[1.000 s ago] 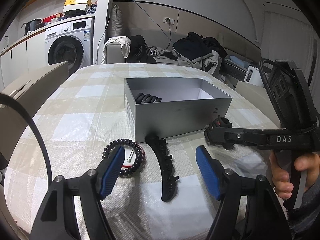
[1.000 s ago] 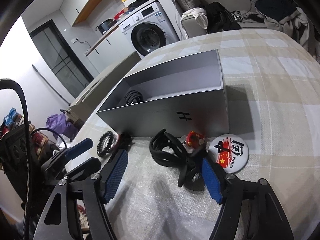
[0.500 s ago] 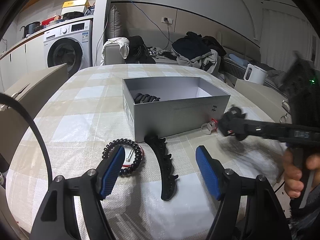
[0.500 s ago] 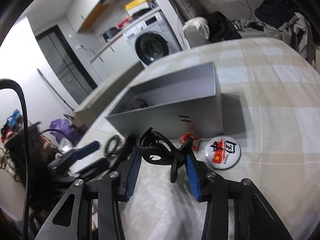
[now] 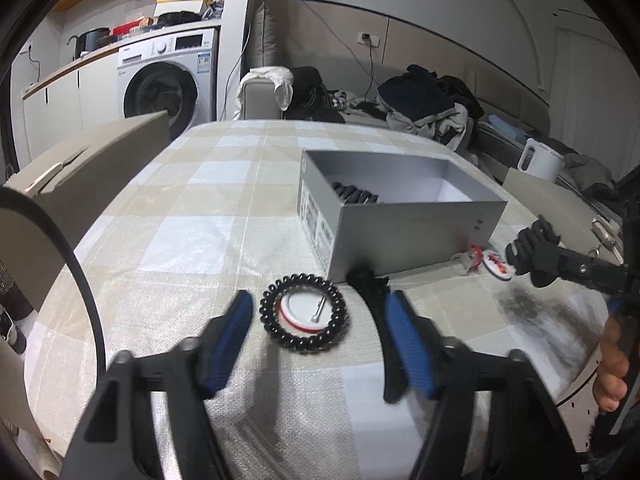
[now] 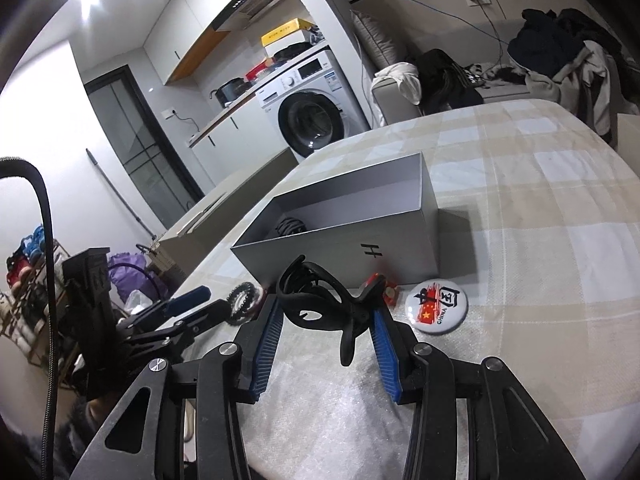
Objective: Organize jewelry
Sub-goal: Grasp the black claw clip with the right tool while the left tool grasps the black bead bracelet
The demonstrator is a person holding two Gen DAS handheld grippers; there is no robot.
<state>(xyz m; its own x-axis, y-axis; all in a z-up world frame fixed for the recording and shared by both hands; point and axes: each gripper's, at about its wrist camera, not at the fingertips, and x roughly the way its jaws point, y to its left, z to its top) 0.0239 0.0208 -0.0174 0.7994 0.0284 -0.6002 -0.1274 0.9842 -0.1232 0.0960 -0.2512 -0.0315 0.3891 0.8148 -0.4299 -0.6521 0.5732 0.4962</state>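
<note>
In the left wrist view my left gripper (image 5: pixel 320 320) hangs low over the checked tablecloth, jaws closing. A black spiral hair tie (image 5: pixel 304 312) ringed around a white pin badge lies between the pads, untouched. A long black hair clip (image 5: pixel 374 292) lies partly hidden behind the right finger. The open grey box (image 5: pixel 400 232) stands just beyond, with a dark clip (image 5: pixel 354 194) inside. My right gripper (image 6: pixel 326 312) is shut on a black claw clip (image 6: pixel 316 300), held above the cloth in front of the box (image 6: pixel 348 248).
A round "China" badge (image 6: pixel 436 306) and a small red trinket (image 6: pixel 384 286) lie by the box's near wall. A beige cardboard flap (image 5: pixel 92 164) juts in at the table's left. A white kettle (image 5: pixel 540 160) stands beyond the table on the right.
The right gripper closed on the black claw clip and lifted it off the cloth. The left gripper swung left over the spiral hair tie and its jaws narrowed.
</note>
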